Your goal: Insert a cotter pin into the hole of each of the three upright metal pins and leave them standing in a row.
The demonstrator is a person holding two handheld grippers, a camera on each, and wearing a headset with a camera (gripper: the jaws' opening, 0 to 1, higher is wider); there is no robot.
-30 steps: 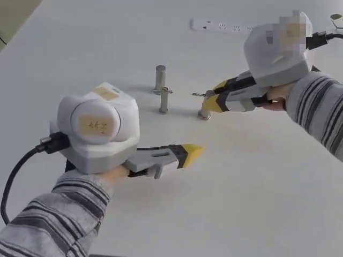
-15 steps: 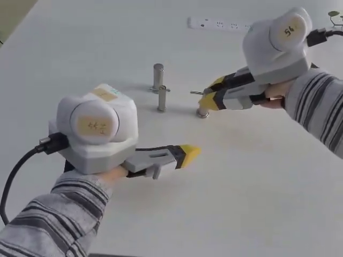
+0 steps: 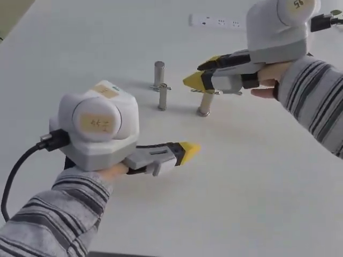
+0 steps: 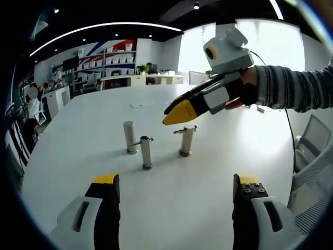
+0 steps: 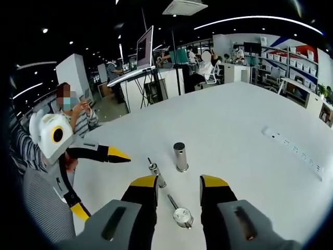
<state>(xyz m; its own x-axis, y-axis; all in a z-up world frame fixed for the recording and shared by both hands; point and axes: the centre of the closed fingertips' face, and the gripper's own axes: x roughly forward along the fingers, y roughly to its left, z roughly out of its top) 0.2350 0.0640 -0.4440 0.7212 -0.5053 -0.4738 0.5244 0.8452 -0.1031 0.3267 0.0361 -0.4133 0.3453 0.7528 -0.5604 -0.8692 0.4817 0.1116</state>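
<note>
Three upright metal pins stand on the white table (image 3: 252,176). The far pin (image 3: 159,73) (image 4: 129,137) (image 5: 180,155) shows no cotter pin. A cotter pin (image 3: 161,87) sits through the top of the middle pin (image 3: 163,98) (image 4: 146,152) (image 5: 155,173). The right pin (image 3: 204,104) (image 4: 186,140) (image 5: 182,214) also carries a cotter pin (image 3: 208,92) (image 4: 179,131). My right gripper (image 3: 195,76) (image 5: 179,183) hovers open just above the right pin, holding nothing. My left gripper (image 3: 187,151) (image 4: 177,182) stands wide open and empty, nearer to me.
A white power strip (image 3: 217,22) (image 5: 296,151) lies at the table's far edge. A black cable (image 3: 16,171) trails from my left gripper. People and desks (image 5: 156,67) fill the room behind. An office chair (image 4: 312,156) stands by the table's side.
My right gripper has opened, let go of the cotter pin now in the right pin, and risen up and to the left. The left gripper has not moved.
</note>
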